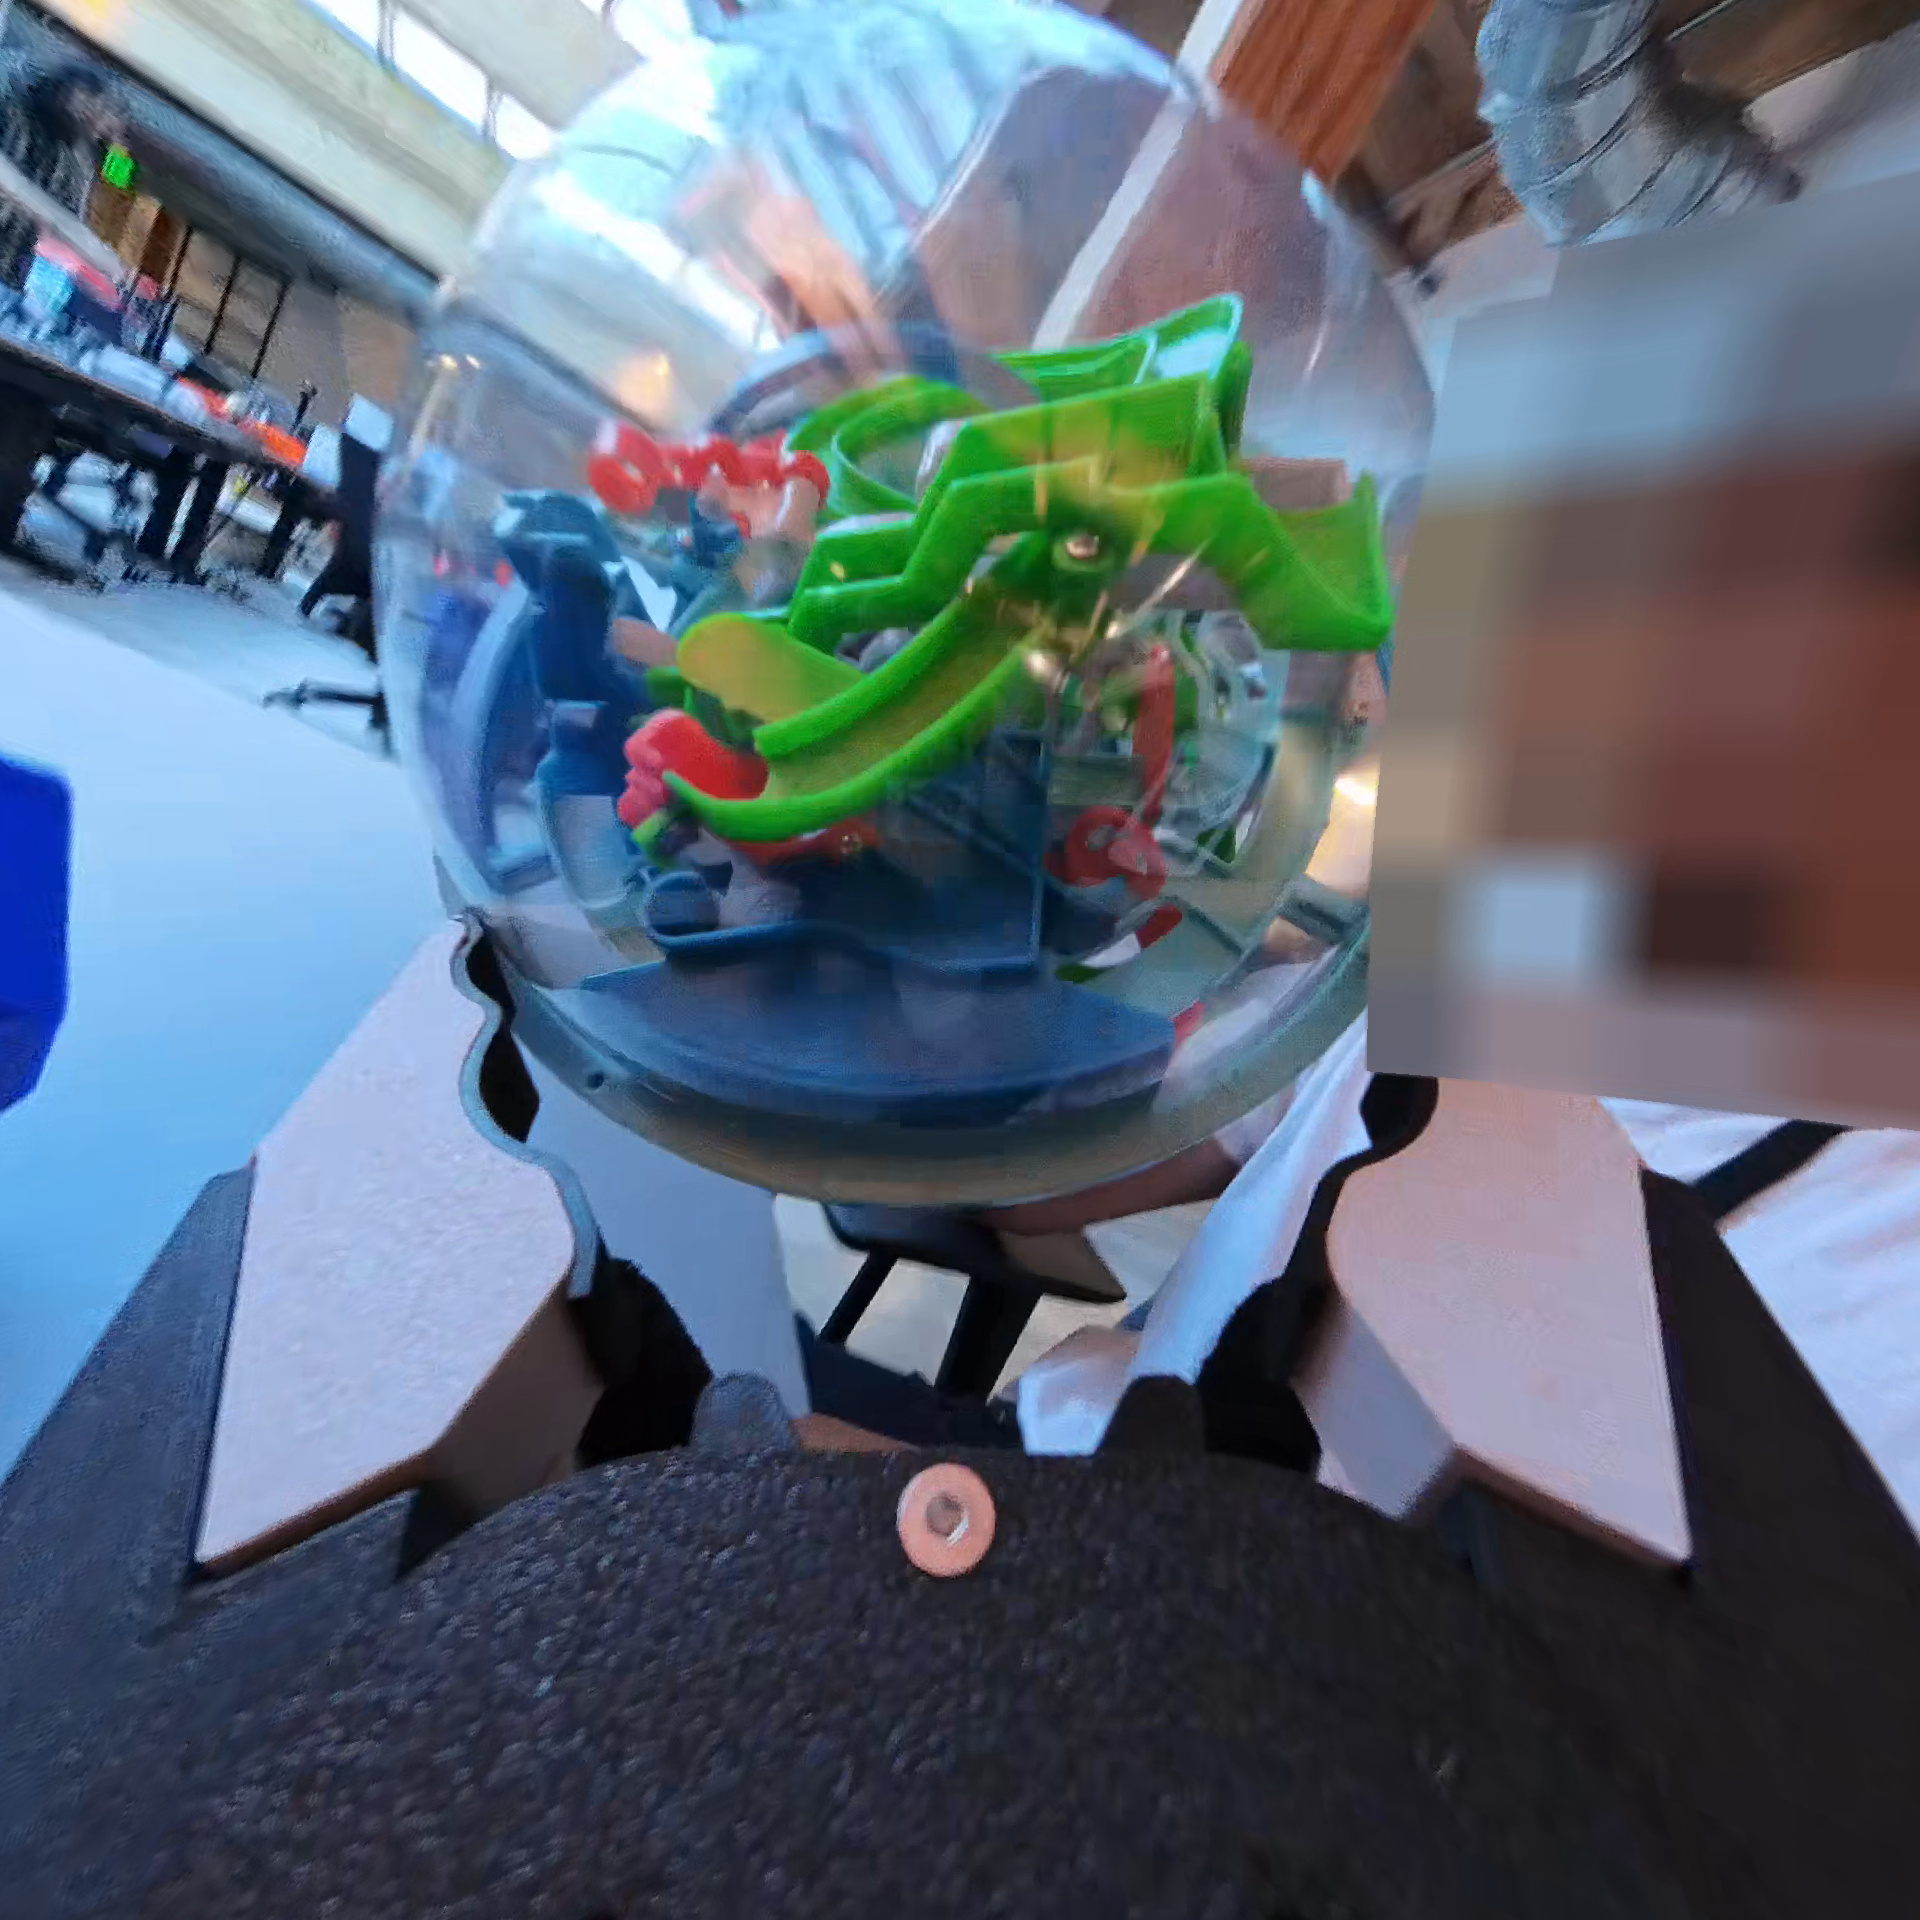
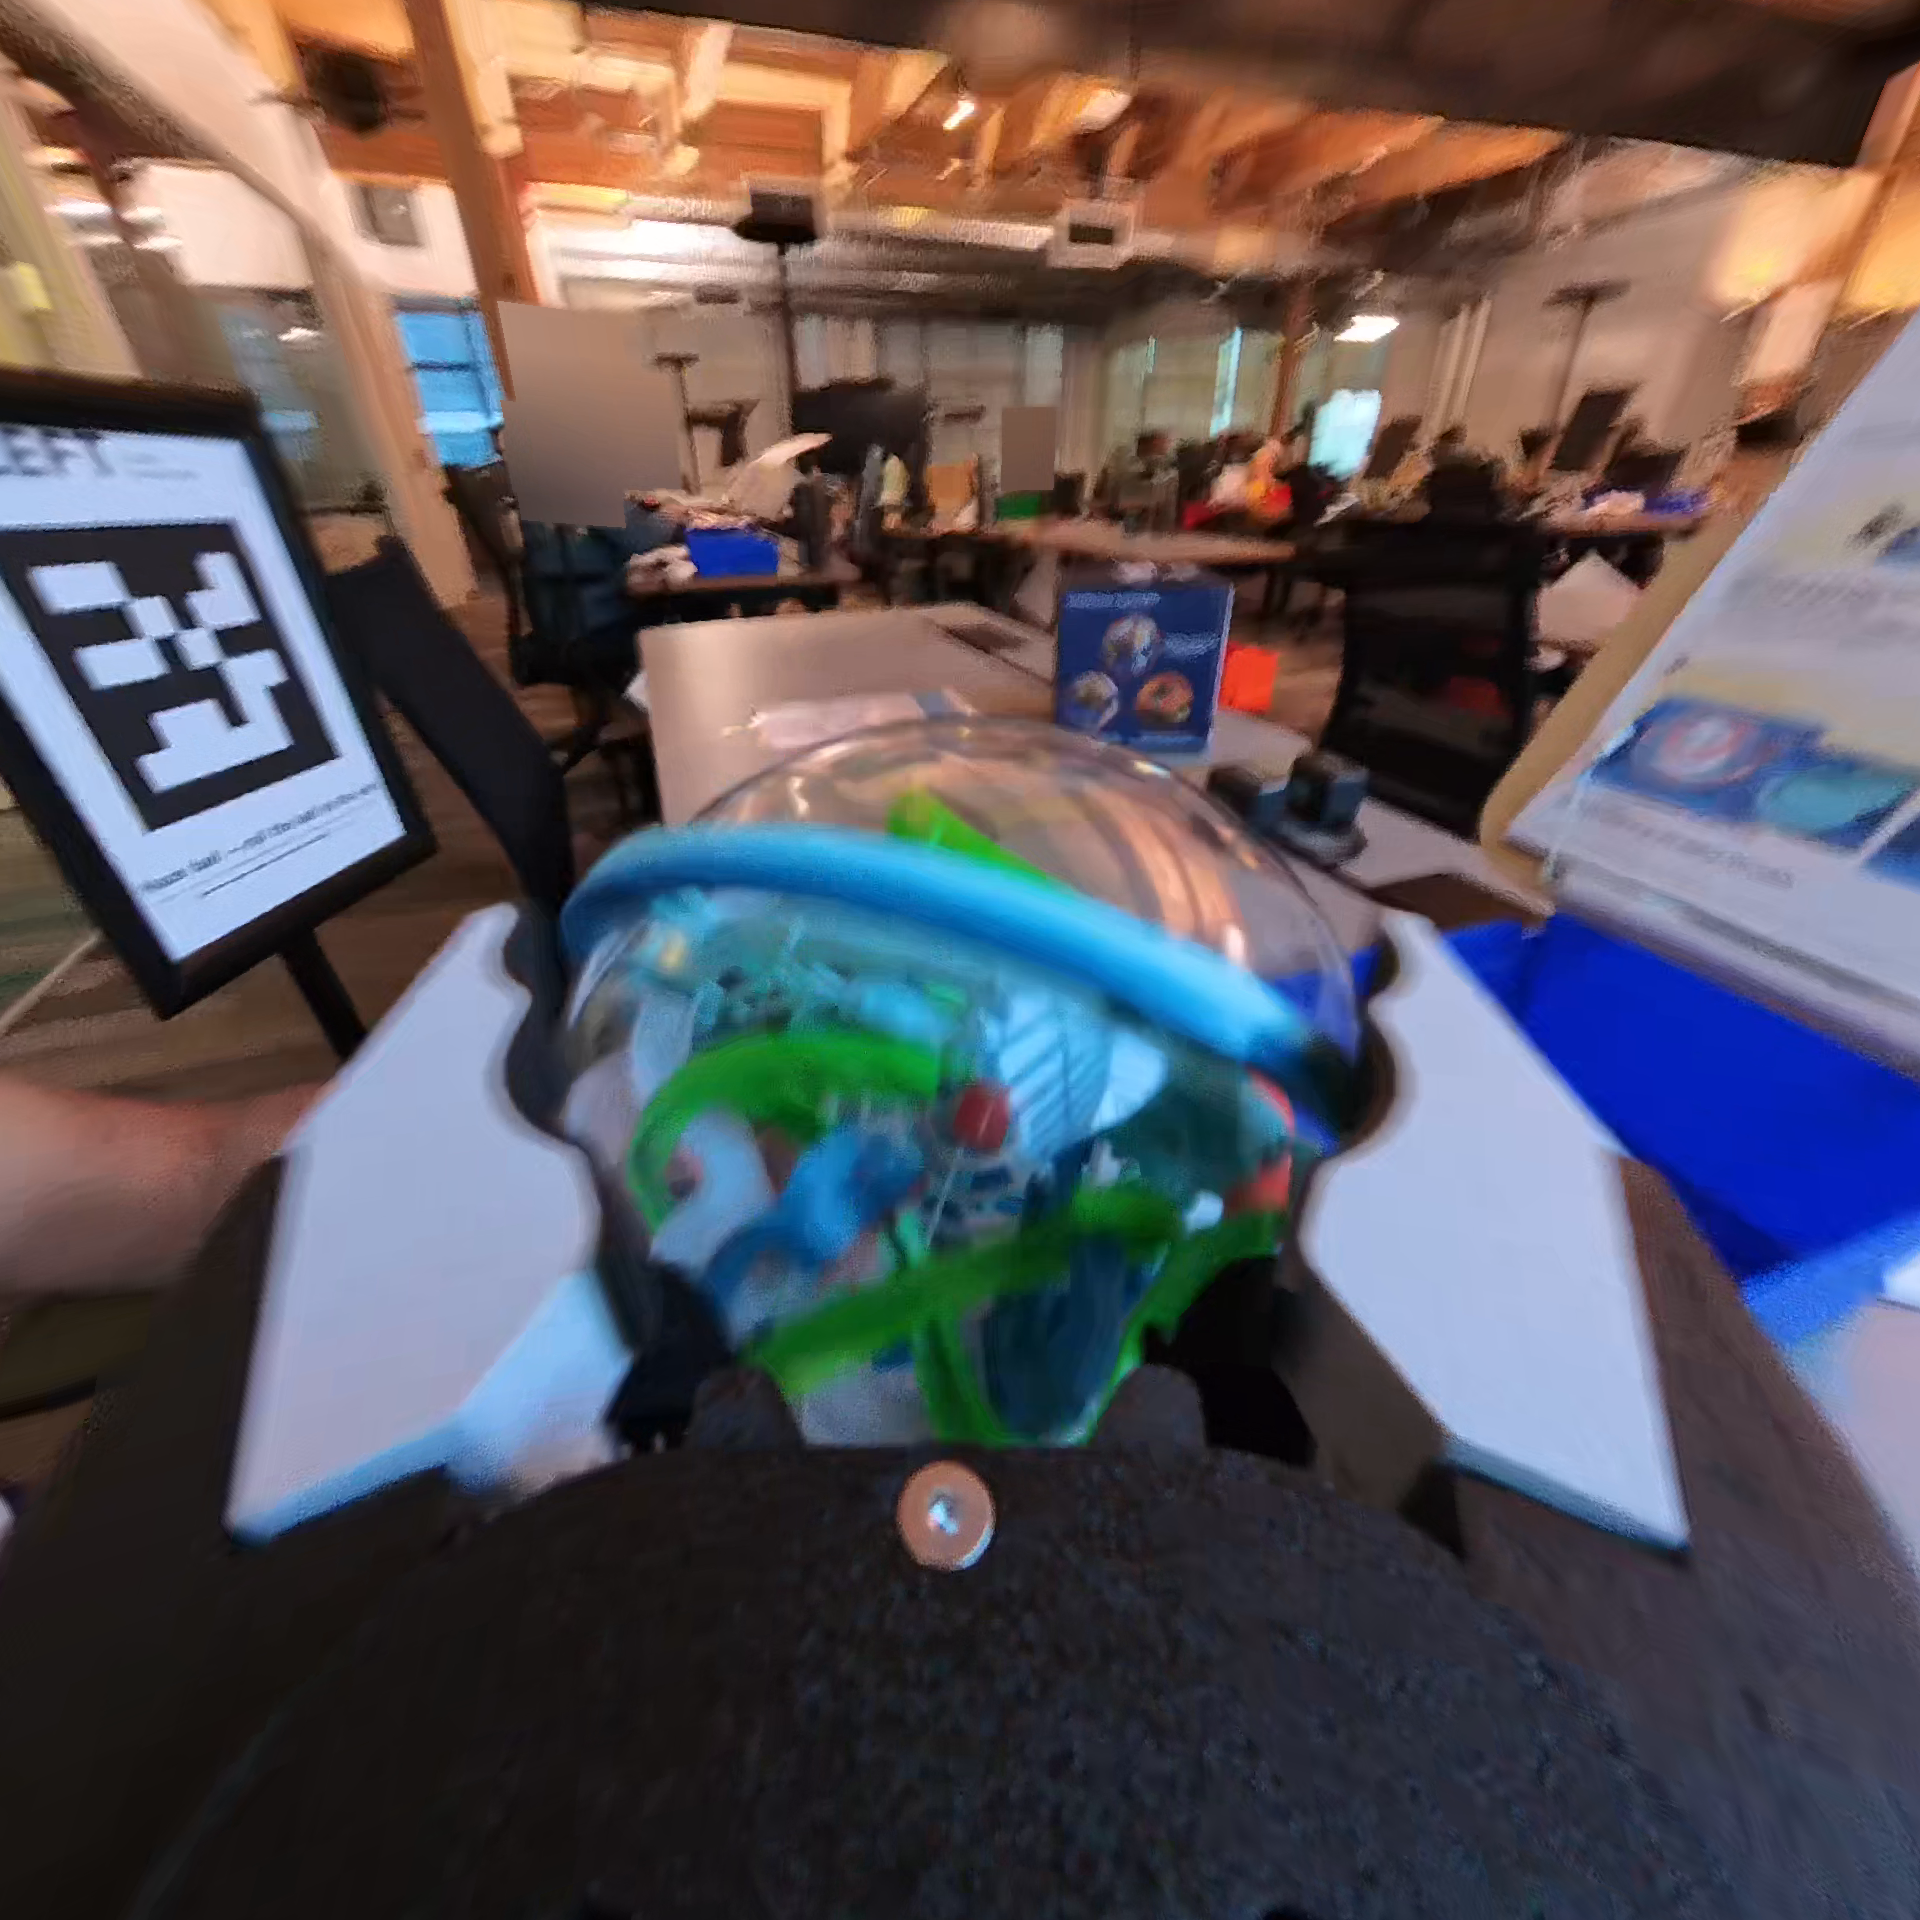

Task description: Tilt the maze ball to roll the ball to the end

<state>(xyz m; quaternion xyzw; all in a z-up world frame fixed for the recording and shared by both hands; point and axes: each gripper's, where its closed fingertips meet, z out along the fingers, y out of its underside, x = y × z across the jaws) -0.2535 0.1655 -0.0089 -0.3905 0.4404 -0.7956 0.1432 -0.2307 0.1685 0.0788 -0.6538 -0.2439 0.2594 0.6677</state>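
- My left gripper (image 1: 914,1049) is spread wide, cradling the underside of the maze ball (image 1: 904,665); the fingertips touch only the lower curve of the clear shell.
- My right gripper (image 2: 951,1049) pinches the maze ball (image 2: 951,1049) from both sides, near its blue equator ring (image 2: 935,894).
- The sphere is held in the air, clear of the worktop (image 2: 831,665).
- Risk: the smooth shell may slip in either grip during a steep tilt and drop.
- Risk: an abrupt tilt would likely throw the small ball off the green track (image 1: 935,665), forcing a restart.
- The small ball's position cannot be confirmed; the right wrist view is motion-blurred.
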